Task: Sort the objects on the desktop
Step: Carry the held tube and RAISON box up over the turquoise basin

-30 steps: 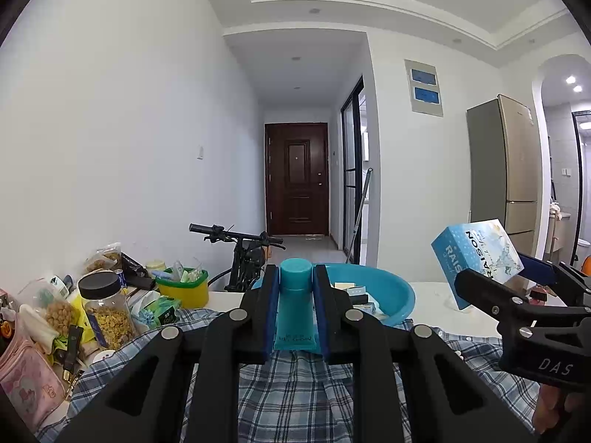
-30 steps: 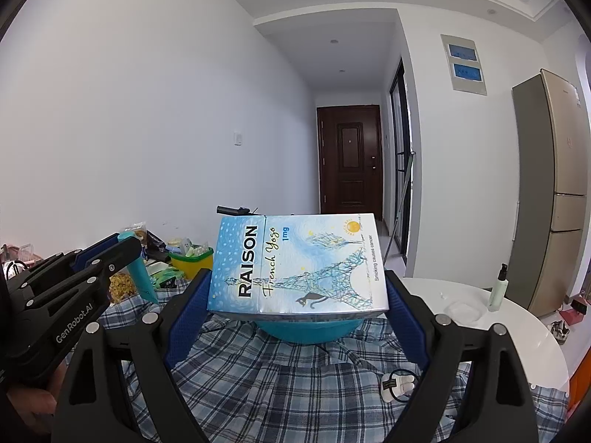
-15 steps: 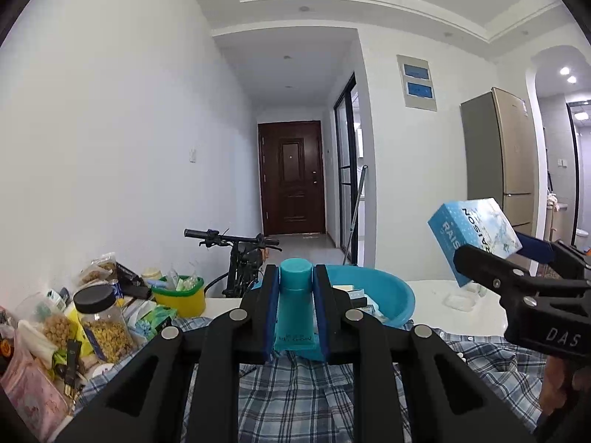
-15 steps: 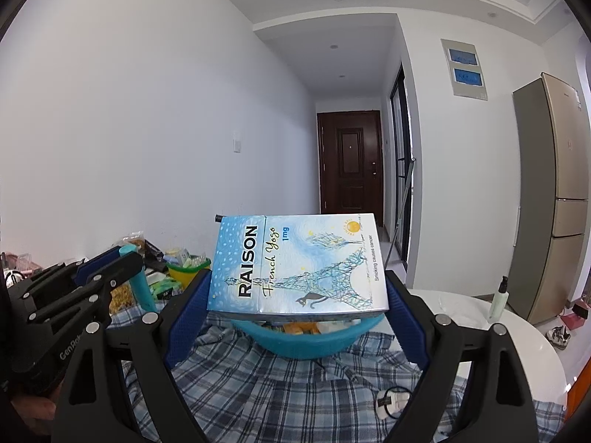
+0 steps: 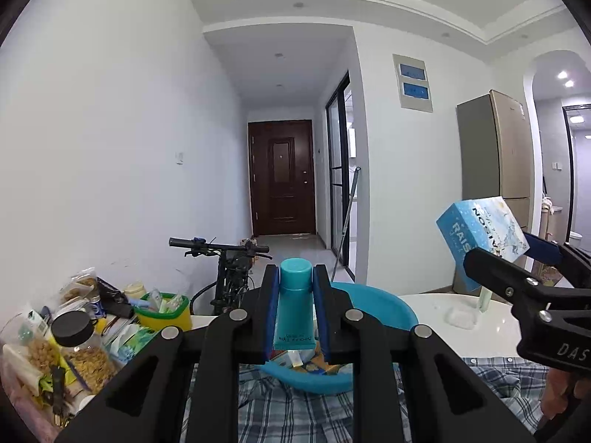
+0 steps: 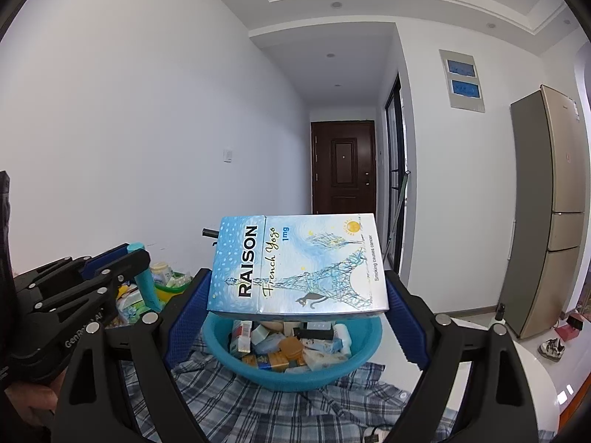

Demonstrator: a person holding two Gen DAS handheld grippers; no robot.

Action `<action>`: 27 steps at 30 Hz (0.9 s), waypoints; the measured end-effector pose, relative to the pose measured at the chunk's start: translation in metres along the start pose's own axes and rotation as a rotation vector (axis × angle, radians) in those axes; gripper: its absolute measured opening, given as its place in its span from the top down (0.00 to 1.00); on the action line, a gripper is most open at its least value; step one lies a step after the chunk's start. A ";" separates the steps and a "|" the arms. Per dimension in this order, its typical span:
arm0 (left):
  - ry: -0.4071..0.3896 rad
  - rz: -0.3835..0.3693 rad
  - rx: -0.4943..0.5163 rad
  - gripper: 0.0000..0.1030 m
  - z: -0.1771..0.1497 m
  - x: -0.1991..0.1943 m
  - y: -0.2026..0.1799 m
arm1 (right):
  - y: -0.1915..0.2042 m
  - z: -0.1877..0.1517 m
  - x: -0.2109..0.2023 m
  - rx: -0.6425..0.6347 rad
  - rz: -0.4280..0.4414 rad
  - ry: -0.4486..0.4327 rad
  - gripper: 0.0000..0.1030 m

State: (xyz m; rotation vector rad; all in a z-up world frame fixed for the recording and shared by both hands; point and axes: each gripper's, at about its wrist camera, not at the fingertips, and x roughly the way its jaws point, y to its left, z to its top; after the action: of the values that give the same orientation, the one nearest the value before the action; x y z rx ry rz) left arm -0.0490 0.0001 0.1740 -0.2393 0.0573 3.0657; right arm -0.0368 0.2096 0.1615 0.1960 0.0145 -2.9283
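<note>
— Status?
— My left gripper (image 5: 294,315) clamps the upright teal plastic tube (image 5: 294,304); my right gripper (image 6: 297,297) grips the pale-blue cardboard carton (image 6: 297,264), both near the teal plastic basin (image 6: 295,369).
— Next?
— I judge: carry over, release inside.

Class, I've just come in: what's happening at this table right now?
A person is sorting clutter with a handheld gripper in each hand. The left gripper is shut on a teal tube, cap up. The right gripper holds a blue RAISON box flat between its fingers. Both items hang over the checked cloth, near a blue basin already filled with small boxes and packets. Jars and snack bags crowd the table's left side.
</note>
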 end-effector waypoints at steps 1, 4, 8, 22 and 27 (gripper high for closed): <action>0.004 -0.003 -0.002 0.81 0.001 0.007 0.000 | -0.001 0.002 0.004 0.000 -0.003 0.001 0.15; 0.017 -0.016 -0.014 0.81 0.006 0.026 0.002 | -0.005 0.008 0.017 0.009 -0.017 0.002 0.15; 0.034 -0.019 -0.025 0.81 0.009 0.057 0.005 | -0.009 0.016 0.035 0.012 -0.022 -0.001 0.15; 0.024 -0.032 -0.061 0.81 0.024 0.145 0.013 | -0.026 0.031 0.120 0.020 -0.029 -0.005 0.15; 0.007 -0.022 -0.063 0.81 0.026 0.170 0.018 | -0.033 0.036 0.148 0.029 -0.020 -0.005 0.15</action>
State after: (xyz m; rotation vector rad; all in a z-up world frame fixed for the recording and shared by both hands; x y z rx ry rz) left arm -0.2216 -0.0058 0.1736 -0.2520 -0.0411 3.0482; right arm -0.1915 0.2114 0.1770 0.1947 -0.0272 -2.9504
